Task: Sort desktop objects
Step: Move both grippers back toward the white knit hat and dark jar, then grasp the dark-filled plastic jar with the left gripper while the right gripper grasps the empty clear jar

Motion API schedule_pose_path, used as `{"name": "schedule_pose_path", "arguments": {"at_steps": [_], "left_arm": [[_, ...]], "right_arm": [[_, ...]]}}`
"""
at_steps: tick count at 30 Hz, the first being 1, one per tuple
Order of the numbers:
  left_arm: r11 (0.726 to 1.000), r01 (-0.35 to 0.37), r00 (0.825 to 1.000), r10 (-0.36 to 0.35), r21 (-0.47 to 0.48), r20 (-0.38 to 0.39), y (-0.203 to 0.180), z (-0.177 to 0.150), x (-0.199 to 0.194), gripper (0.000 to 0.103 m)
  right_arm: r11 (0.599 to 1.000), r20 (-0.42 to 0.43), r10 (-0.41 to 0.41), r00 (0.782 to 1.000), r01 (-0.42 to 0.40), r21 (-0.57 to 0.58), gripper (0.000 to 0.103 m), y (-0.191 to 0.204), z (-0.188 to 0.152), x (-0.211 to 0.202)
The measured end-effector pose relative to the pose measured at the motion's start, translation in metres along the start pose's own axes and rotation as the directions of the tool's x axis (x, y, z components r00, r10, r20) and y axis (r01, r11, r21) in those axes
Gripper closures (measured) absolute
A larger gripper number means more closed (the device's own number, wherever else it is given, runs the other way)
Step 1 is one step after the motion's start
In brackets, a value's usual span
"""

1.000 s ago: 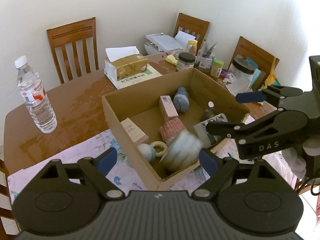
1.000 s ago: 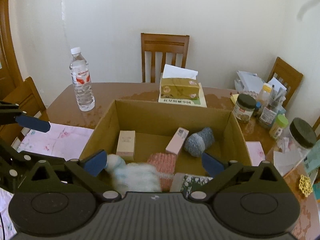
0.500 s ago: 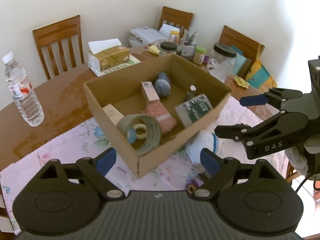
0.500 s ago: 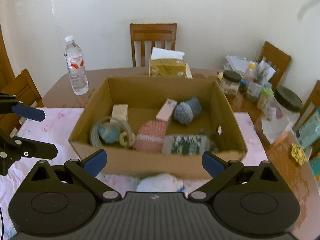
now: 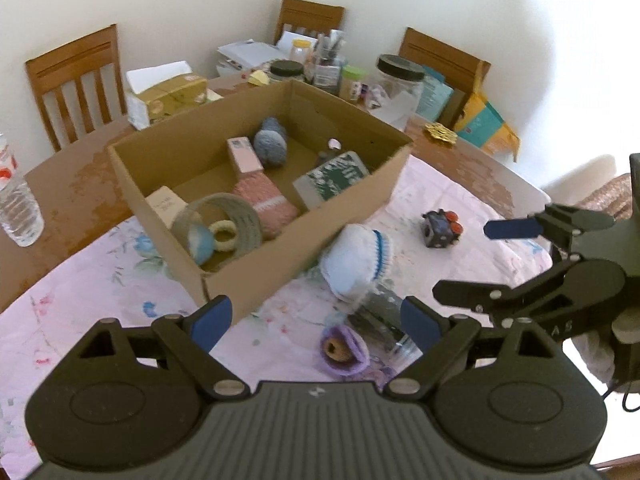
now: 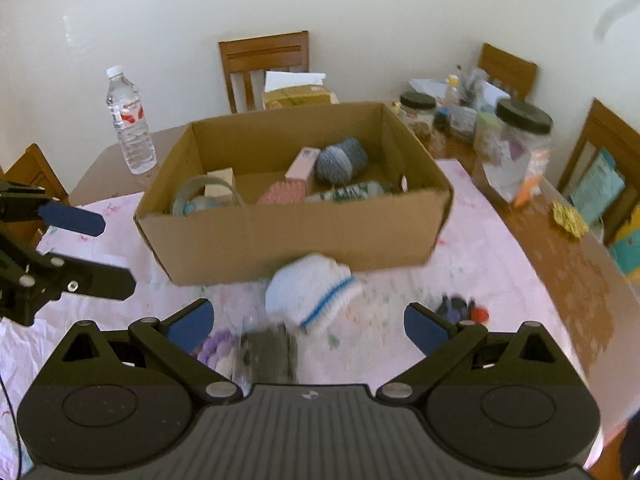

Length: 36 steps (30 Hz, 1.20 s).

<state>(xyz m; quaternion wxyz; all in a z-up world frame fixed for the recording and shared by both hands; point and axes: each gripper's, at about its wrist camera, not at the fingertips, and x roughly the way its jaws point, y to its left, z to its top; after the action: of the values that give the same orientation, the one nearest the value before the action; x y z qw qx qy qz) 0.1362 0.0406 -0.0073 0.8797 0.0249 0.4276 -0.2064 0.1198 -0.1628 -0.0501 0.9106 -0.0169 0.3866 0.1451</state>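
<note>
Gripper, left (image 5: 316, 320): jaws apart, empty, as are your right gripper's (image 6: 308, 322). White knit hat (image 6: 310, 294) lies on the surface against the cardboard box (image 6: 304, 236), outside it, likely awaiting your pickup for sorting.

**Both grippers back away from the box; loose items come into view**

A second ago both cameras looked straight down into the open brown cardboard box (image 5: 256, 204), its near wall at the bottom of each view. Now that wall sits mid-picture, with pink floral cloth (image 5: 80, 320) in front of it. The white knitted cap with a blue stripe (image 6: 312, 292), then a blur above the box's near corner, now lies on the cloth just outside the box. Newly visible: a small dark cube with red buttons (image 5: 442, 228), a purple knitted piece (image 5: 340, 350) and a dark flat item, blurred (image 6: 266, 354). The right gripper (image 5: 464, 260) now appears lower and more to the right in the left wrist view.
</note>
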Motion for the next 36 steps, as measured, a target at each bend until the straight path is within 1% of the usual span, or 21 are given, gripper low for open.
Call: {"name": "schedule_pose_path", "arguments": {"at_steps": [3,6,10,12,16,23,28,31,36], "left_arm": [[0.999,0.029,1.000,-0.029,0.035,-0.003,-0.008,-0.004,0.000,0.012],[0.997,0.040,0.999,-0.040,0.065,-0.002,-0.015,-0.007,0.000,0.012],[0.992,0.061,0.998,-0.060,0.107,-0.006,-0.024,-0.013,0.000,0.011],[0.991,0.064,0.998,-0.063,0.117,-0.014,-0.029,-0.014,0.002,0.009],[0.983,0.098,0.995,-0.096,0.152,-0.025,-0.040,-0.017,0.010,0.009],[0.977,0.087,0.996,-0.079,0.194,-0.051,-0.057,-0.017,0.035,0.009],[0.967,0.068,0.996,-0.052,0.245,-0.071,-0.062,-0.015,0.053,0.009],[0.955,0.069,0.996,-0.048,0.289,-0.080,-0.065,-0.013,0.063,0.009],[0.922,0.082,0.993,-0.045,0.379,-0.106,-0.071,-0.013,0.080,0.009]], "right_arm": [[0.999,0.000,-0.017,1.000,0.017,0.049,0.000,-0.001,-0.014,-0.008],[0.996,-0.001,-0.035,0.999,0.035,0.084,0.000,0.000,-0.027,-0.015],[0.994,-0.009,-0.059,0.998,0.060,0.091,0.000,0.002,-0.041,-0.021],[0.993,-0.011,-0.070,0.997,0.071,0.091,0.000,0.002,-0.047,-0.025],[0.993,-0.010,-0.060,0.998,0.060,0.097,0.000,-0.002,-0.055,-0.032],[0.998,-0.035,-0.036,0.999,0.038,0.053,0.000,-0.018,-0.065,-0.033],[0.997,-0.058,-0.026,0.998,0.030,0.067,0.000,-0.036,-0.076,-0.031],[0.995,-0.064,-0.040,0.997,0.046,0.083,0.000,-0.045,-0.084,-0.029],[0.983,-0.061,-0.072,0.996,0.081,0.166,0.000,-0.062,-0.093,-0.026]]}}
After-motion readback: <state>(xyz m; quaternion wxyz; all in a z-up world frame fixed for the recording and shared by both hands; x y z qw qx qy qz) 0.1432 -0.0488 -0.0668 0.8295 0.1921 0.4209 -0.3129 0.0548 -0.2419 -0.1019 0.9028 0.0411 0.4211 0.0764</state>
